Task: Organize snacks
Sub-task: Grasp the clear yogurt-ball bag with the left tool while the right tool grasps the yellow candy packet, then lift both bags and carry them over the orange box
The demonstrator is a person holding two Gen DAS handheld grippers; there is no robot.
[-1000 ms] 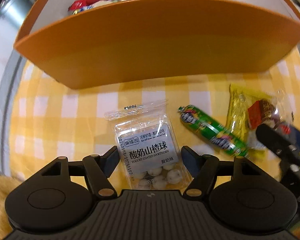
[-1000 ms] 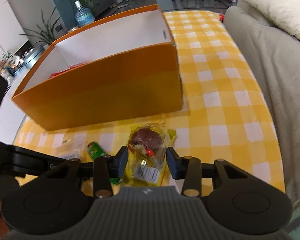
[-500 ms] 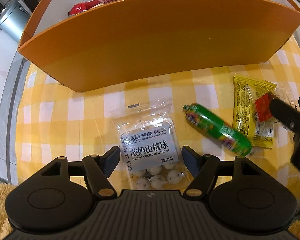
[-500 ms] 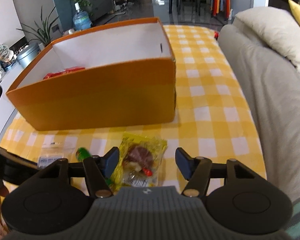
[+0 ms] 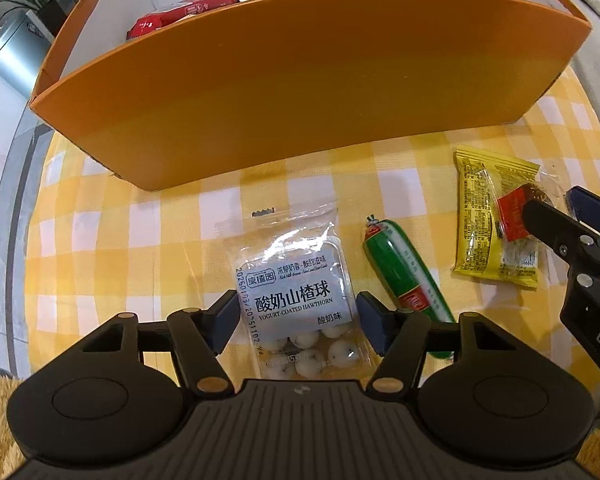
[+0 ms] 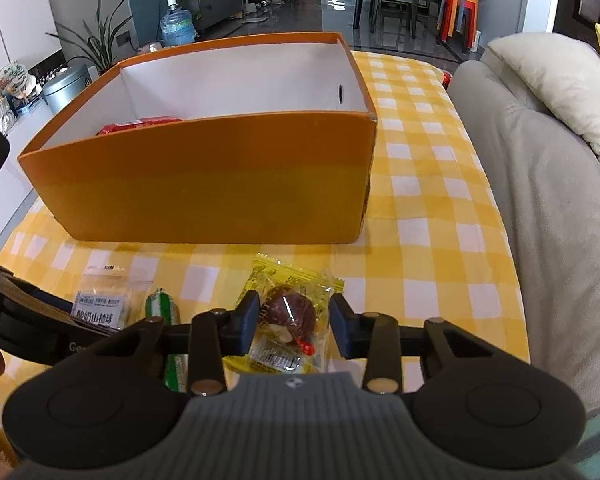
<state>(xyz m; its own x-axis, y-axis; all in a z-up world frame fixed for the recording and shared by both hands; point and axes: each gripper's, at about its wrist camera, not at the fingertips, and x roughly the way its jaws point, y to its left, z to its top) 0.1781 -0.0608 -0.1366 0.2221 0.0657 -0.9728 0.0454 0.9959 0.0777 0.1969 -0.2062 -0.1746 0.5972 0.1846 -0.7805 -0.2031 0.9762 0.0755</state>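
A clear packet of yogurt-coated hawthorn balls (image 5: 296,300) lies flat on the yellow checked cloth. My left gripper (image 5: 300,320) straddles it with jaws closing, the pads just at its edges. To its right lie a green sausage stick (image 5: 400,268) and a yellow packet (image 5: 476,232). On the yellow packet (image 6: 284,276) rests a clear-wrapped brown snack (image 6: 290,312). My right gripper (image 6: 294,324) is closing on it, with the pads touching the wrapper on both sides. That gripper (image 5: 556,204) shows at the right edge. The orange box (image 6: 204,184) stands behind, holding a red packet (image 6: 140,124).
The box's near wall (image 5: 300,92) rises just beyond the snacks. A grey sofa (image 6: 540,200) with a cushion (image 6: 560,80) runs along the table's right side. The table's left edge (image 5: 4,200) is close. Bare cloth (image 6: 420,240) lies right of the box.
My left jaws have narrowed around the hawthorn packet. My right jaws widened, then came in on the brown snack, and its view has tipped up to show more of the room.
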